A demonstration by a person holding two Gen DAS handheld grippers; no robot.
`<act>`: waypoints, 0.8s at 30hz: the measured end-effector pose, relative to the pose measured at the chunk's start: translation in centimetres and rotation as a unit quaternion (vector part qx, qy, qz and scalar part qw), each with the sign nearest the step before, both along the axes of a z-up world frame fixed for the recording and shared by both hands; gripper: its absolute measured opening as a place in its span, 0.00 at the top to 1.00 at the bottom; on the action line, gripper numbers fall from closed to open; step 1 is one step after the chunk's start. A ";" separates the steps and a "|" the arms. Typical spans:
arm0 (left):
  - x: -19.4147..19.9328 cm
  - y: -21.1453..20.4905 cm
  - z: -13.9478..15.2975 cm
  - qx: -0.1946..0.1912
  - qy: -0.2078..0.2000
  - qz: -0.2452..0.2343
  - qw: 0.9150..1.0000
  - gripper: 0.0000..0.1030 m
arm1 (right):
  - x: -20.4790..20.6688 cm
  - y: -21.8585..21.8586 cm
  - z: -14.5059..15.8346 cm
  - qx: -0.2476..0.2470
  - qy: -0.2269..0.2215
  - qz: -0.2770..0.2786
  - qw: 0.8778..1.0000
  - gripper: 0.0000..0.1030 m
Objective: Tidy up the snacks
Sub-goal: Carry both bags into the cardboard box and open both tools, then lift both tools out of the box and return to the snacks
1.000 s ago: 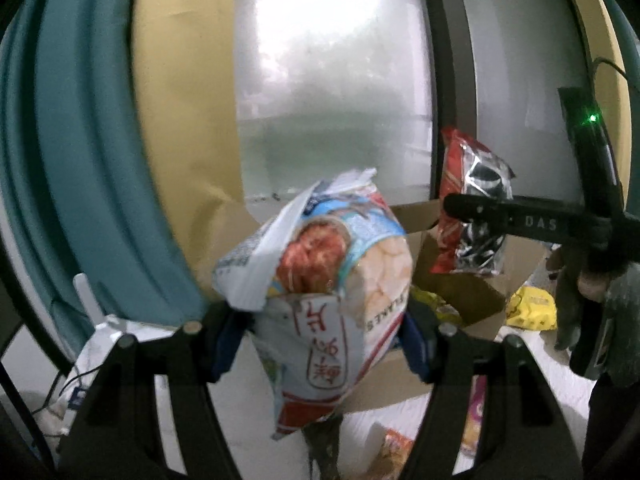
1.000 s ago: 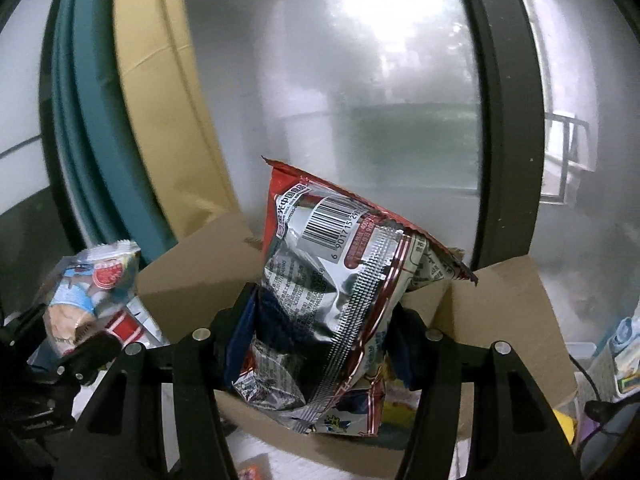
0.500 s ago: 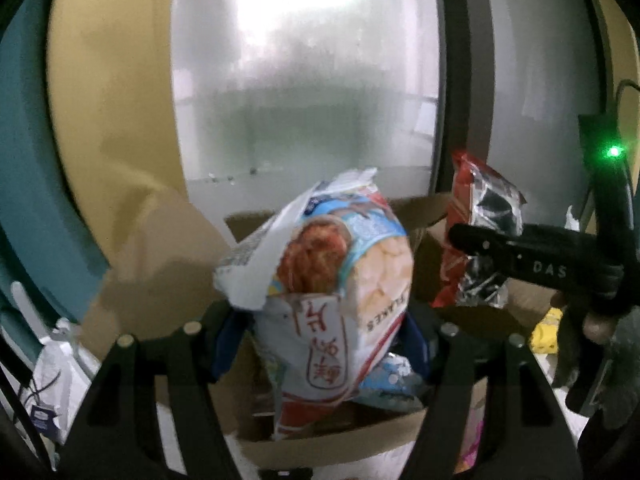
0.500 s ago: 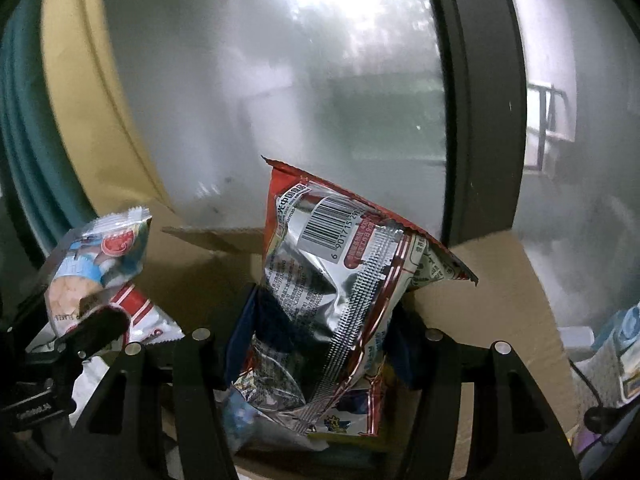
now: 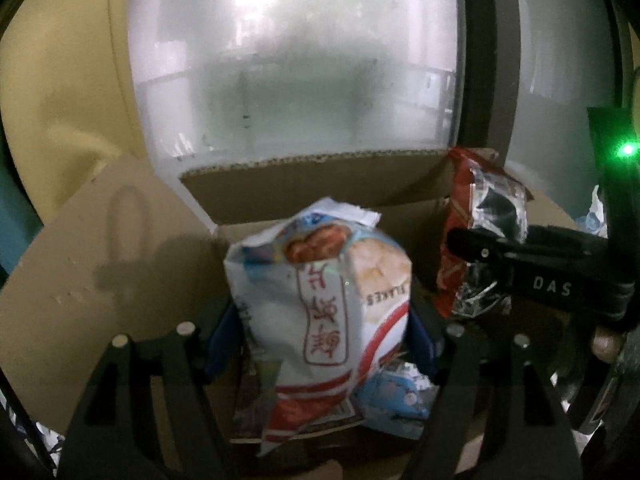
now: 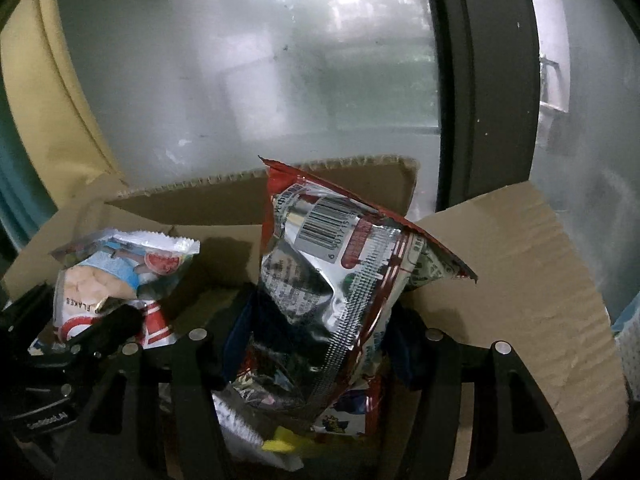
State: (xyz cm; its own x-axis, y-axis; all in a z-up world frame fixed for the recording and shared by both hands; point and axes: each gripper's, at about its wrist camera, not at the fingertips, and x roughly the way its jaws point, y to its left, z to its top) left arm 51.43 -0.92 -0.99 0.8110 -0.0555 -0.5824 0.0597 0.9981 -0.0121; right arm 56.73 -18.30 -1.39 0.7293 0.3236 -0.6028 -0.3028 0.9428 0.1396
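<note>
A white and blue snack bag (image 5: 320, 300) with red print stands between the blue pads of my left gripper (image 5: 324, 340), low inside an open cardboard box (image 5: 320, 184). The jaws are opening, and the pads still touch the bag's sides. My right gripper (image 6: 320, 344) holds a red and silver foil snack bag (image 6: 332, 280) over the same cardboard box (image 6: 200, 200). Its jaws are opening too, with the bag still pinched between them. The right gripper's finger (image 5: 532, 276) and its foil bag (image 5: 480, 240) show at the right of the left wrist view. The left bag (image 6: 116, 276) shows at the left of the right wrist view.
Other packets lie in the box: a blue one (image 5: 392, 400), a white one (image 6: 236, 424) and something yellow (image 6: 280, 444). The box flaps (image 6: 520, 280) spread outward. Behind stand a frosted window (image 5: 300, 80), its dark frame (image 6: 484, 80) and a yellow curtain (image 5: 68, 80).
Both grippers moved forward and down, from in front of the box to over and into it. The left bag has sagged lower between pads that now stand wider apart.
</note>
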 end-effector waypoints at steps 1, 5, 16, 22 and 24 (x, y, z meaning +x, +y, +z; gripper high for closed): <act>0.1 0.0 -0.1 -0.001 0.002 -0.001 1.000 0.29 | 0.5 0.3 -0.1 -0.002 0.004 -0.001 1.000 0.28; 0.2 -0.4 -0.1 -0.018 0.001 -0.007 1.000 0.22 | 0.0 0.3 0.5 0.000 -0.013 -0.012 1.000 0.16; -2.7 0.5 1.9 -0.026 -0.035 0.002 0.999 0.12 | -1.2 -1.0 2.3 -0.004 -0.063 -0.057 0.996 0.16; -2.8 0.4 2.1 -0.026 -0.021 0.000 0.999 0.12 | -0.1 -3.1 1.2 -0.036 -0.057 -0.115 0.991 0.16; -3.1 0.1 2.4 -0.023 -0.023 -0.005 0.999 0.12 | 0.2 -3.5 0.9 -0.023 -0.048 -0.113 0.992 0.16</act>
